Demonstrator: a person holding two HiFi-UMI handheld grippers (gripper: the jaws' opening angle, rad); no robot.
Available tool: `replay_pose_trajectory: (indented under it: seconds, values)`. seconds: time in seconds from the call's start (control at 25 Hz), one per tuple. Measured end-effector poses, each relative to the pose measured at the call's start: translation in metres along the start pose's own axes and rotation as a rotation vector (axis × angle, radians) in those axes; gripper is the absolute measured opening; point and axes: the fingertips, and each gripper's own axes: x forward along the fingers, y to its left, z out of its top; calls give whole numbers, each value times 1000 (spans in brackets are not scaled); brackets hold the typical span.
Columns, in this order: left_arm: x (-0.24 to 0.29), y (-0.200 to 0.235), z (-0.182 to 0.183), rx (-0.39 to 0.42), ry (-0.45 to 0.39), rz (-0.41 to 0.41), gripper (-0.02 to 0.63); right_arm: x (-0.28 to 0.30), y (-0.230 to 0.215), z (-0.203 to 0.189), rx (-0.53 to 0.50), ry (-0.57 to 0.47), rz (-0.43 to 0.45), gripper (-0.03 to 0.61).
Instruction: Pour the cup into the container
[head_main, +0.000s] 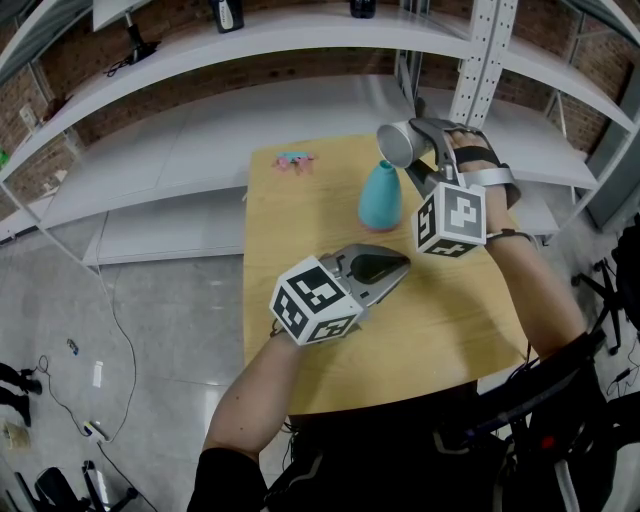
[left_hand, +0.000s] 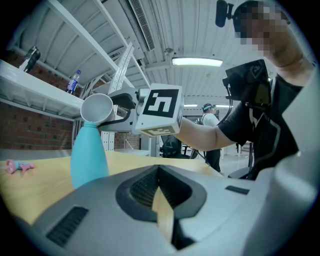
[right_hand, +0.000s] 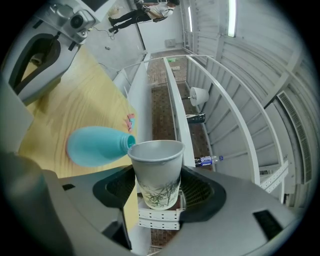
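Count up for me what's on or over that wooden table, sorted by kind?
teal bottle: 1
paper cup: 1
small pink item: 1
hand-held gripper: 2, namely the left hand-held gripper and the right hand-held gripper, which grips the cup
Total: 5

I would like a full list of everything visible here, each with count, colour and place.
Table: one, light wood, middle.
Bottle: one, teal, upright on the table.
Paper cup: one, white with green print, tipped at the bottle's mouth.
Small object: one, pink, table's far left corner.
Shelves: several, white, behind the table.
Left gripper: one, grey, jaws together, empty, above the table.
Right gripper: one, grey, closed on the paper cup.
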Motion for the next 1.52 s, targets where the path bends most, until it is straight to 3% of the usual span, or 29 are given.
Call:
replay_pose_trajectory:
  seconds: [0.28, 0.52, 0.84, 1.0, 1.52]
  values:
    - [0, -1, 1, -1, 2, -1, 2, 1, 3, -2, 94, -13, 26, 287]
    - [-1, 0, -1, -1, 2, -1, 2, -1, 9, -4, 234, -45, 60, 287]
    - [-2, -1, 0, 1, 1, -1, 2, -4, 13, -15, 498, -88, 124, 287]
    - [-2, -1, 0, 1, 2, -1, 2, -7, 21, -29, 715, -119, 185, 287]
    - [-3, -1, 1, 0, 0, 1, 2, -7, 59, -106, 1194, -81, 249, 287]
